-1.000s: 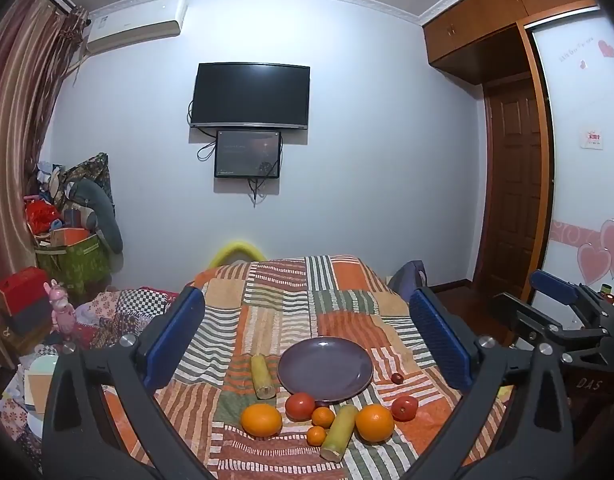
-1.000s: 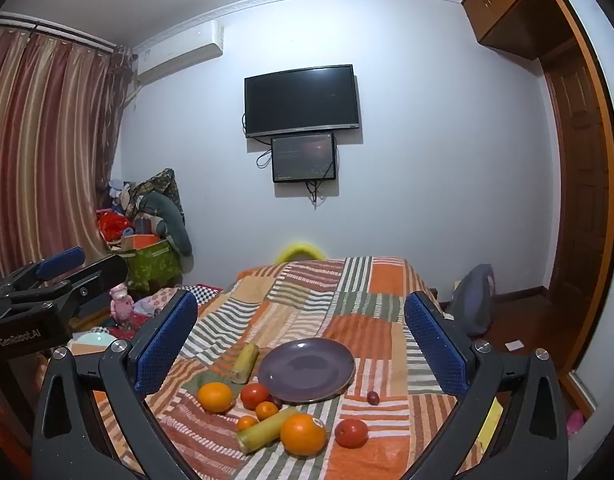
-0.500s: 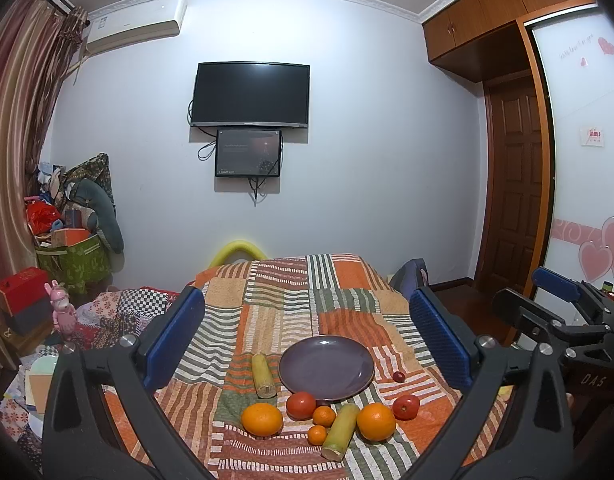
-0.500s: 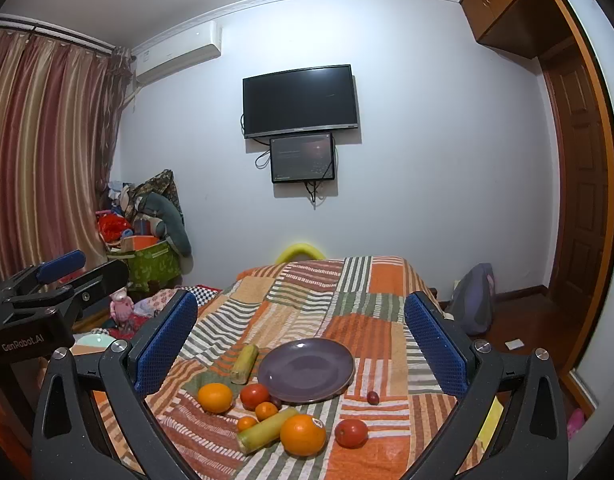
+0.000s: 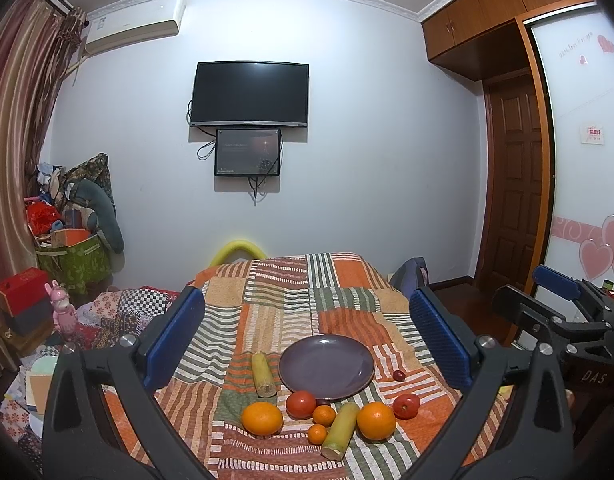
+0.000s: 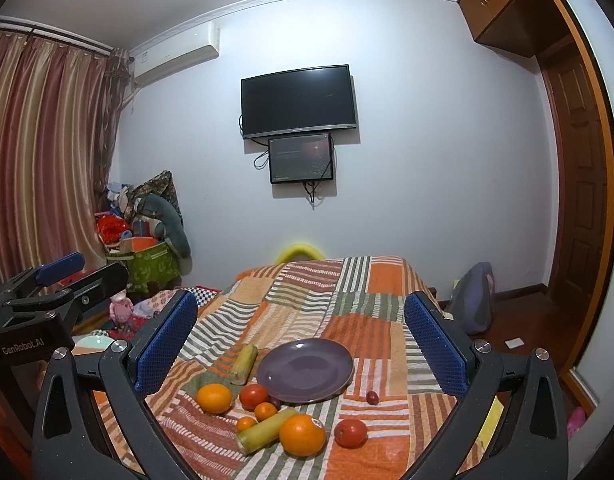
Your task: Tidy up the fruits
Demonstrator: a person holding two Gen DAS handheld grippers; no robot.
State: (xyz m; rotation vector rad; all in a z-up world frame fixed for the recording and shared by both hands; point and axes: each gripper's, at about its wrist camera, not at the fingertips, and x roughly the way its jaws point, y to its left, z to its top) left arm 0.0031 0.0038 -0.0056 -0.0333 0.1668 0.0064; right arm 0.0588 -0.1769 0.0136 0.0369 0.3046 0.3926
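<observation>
Both grippers, left gripper (image 5: 307,336) and right gripper (image 6: 301,334), hover with jaws spread wide and empty above a patchwork bedspread (image 5: 295,280). The empty purple plate (image 5: 327,366) sits mid-bed; oranges (image 5: 262,418), tomatoes (image 5: 301,404) and sugarcane pieces (image 5: 263,374) cluster from its 9 to 4 o'clock, nothing blocking them.

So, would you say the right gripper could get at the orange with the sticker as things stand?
Probably yes: the right gripper is open and holds nothing, and the stickered orange lies uncovered on the quilt. The sugarcane piece touching its left side might get nudged.
</observation>
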